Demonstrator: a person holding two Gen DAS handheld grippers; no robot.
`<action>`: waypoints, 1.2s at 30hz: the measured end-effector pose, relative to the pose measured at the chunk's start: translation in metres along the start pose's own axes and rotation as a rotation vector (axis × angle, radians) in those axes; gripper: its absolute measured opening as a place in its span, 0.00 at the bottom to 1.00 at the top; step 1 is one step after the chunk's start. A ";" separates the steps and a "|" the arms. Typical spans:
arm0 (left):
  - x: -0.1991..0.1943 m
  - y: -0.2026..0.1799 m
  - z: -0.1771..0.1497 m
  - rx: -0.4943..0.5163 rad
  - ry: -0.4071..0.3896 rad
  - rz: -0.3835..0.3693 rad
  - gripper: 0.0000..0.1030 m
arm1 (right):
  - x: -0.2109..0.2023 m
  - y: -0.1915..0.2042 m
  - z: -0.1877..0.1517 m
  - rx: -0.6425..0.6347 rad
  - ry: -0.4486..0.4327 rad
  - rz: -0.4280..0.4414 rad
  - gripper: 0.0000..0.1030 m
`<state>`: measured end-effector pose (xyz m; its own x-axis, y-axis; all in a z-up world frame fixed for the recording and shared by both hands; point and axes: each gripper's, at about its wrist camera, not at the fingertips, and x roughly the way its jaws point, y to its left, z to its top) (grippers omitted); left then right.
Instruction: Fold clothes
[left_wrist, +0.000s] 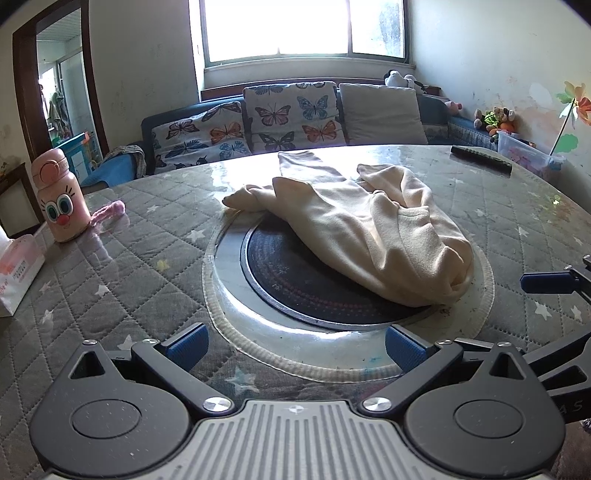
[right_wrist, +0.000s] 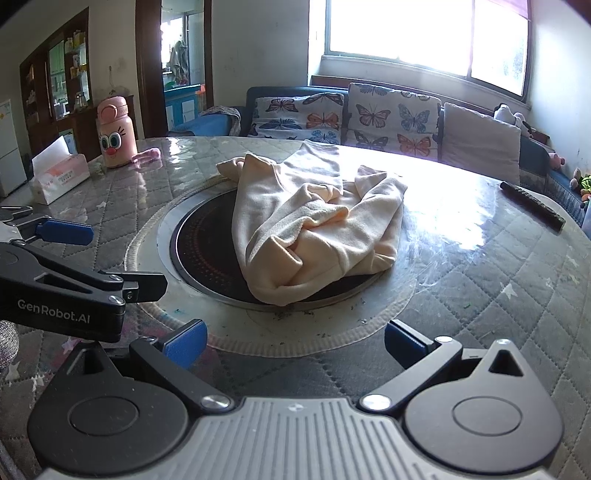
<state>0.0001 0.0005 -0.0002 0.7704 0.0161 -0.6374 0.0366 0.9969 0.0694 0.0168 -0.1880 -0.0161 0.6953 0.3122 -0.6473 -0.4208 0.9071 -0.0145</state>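
A cream fleece garment (left_wrist: 373, 225) lies crumpled in a heap on the round table, partly over the black cooktop disc (left_wrist: 295, 280). It also shows in the right wrist view (right_wrist: 314, 218). My left gripper (left_wrist: 295, 347) is open and empty, low over the table's near edge, short of the garment. My right gripper (right_wrist: 295, 343) is open and empty, also short of the garment. The left gripper also shows at the left of the right wrist view (right_wrist: 110, 258), and a blue right fingertip (left_wrist: 546, 282) shows at the right edge of the left wrist view.
A pink cartoon bottle (left_wrist: 61, 199) and a tissue box (left_wrist: 16, 273) stand at the table's left. A pink fuzzy item (left_wrist: 109, 212) lies beside the bottle. A black remote (left_wrist: 480, 158) lies at the far right. A sofa with butterfly cushions (left_wrist: 288, 118) is behind the quilted table (left_wrist: 129, 266).
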 end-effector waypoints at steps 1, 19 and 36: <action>0.001 0.001 0.000 0.000 0.001 0.002 1.00 | 0.000 -0.001 0.000 0.002 0.001 0.000 1.00; 0.010 0.003 0.016 0.028 -0.016 0.000 1.00 | 0.006 -0.008 0.009 0.009 0.003 -0.001 1.00; 0.022 -0.001 0.026 0.025 -0.012 -0.022 1.00 | 0.010 -0.014 0.017 0.008 0.000 0.013 1.00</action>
<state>0.0339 -0.0023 0.0056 0.7769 -0.0069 -0.6295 0.0695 0.9948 0.0748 0.0394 -0.1931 -0.0097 0.6898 0.3240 -0.6474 -0.4249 0.9052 0.0004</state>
